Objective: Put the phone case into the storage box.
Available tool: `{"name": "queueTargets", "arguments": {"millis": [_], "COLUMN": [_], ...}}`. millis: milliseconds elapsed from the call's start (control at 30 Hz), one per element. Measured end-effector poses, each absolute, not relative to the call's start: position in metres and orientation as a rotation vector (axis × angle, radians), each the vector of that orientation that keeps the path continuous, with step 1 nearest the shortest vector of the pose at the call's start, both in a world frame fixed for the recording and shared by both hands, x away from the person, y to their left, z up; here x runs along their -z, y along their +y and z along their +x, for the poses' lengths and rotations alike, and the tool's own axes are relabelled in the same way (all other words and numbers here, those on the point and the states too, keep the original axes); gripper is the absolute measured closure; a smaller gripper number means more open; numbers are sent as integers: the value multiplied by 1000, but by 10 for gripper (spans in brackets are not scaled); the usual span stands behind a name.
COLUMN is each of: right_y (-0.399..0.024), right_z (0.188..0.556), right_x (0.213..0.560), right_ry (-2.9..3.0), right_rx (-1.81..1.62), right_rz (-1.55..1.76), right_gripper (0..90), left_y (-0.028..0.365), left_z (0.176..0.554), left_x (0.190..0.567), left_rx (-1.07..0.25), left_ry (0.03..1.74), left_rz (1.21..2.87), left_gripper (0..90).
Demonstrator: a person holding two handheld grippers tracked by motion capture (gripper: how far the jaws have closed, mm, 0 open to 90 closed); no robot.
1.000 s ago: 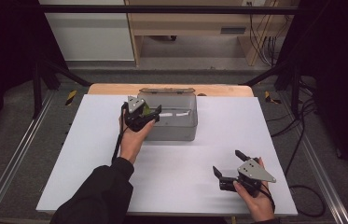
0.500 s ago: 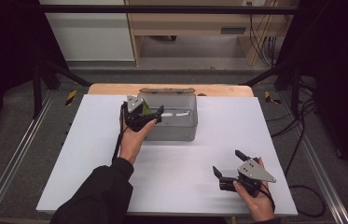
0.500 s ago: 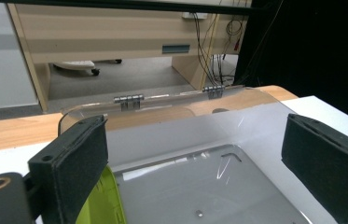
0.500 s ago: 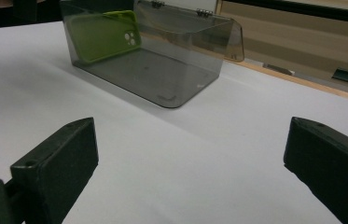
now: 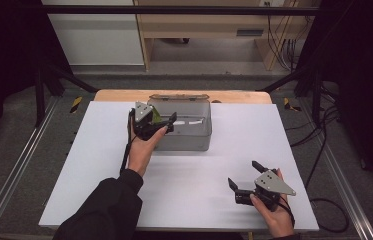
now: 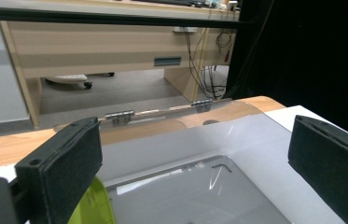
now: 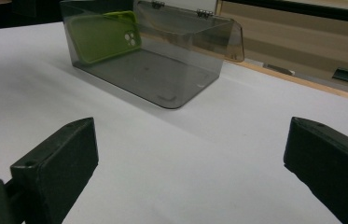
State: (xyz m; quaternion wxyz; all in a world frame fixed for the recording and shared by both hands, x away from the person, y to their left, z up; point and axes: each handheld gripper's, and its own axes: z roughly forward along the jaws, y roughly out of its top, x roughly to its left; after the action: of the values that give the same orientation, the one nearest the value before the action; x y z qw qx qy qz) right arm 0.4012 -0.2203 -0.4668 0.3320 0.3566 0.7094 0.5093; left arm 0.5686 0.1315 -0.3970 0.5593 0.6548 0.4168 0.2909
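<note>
White surface (image 5: 99, 165) carries smoky clear plastic box (image 5: 184, 137), lid back. Lime-green phone case (image 7: 104, 35) leans inside its left wall. Left gripper (image 5: 160, 125) above box, fingers just opened wide, empty; right gripper (image 5: 244, 176) wide, empty. Release done; next retreat, close lid.

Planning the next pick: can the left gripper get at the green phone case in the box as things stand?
Probably yes: the left gripper hovers open over the smoky box, whose lid is swung back, leaving the green phone case exposed.
</note>
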Motion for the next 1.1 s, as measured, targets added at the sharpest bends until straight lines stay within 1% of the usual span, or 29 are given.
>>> {"name": "queueTargets", "arguments": {"millis": [367, 833, 967, 1100], "right_y": [-220, -220, -220, -219], "right_z": [401, 401, 402, 401], "right_x": [467, 467, 467, 467], "right_ry": [1855, 1850, 1853, 1855], "right_rx": [-1329, -1338, -1340, -1340], "right_rz": [935, 934, 937, 935], "right_gripper": [34, 33, 34, 33], "left_y": [127, 126, 130, 137], "left_z": [563, 557, 555, 554], "left_x": [394, 390, 387, 386], "left_rx": [-645, -627, -666, -670], "left_ry": [909, 834, 815, 805], "left_rz": [1557, 1532, 1526, 1534], "left_gripper": [24, 24, 22, 21]}}
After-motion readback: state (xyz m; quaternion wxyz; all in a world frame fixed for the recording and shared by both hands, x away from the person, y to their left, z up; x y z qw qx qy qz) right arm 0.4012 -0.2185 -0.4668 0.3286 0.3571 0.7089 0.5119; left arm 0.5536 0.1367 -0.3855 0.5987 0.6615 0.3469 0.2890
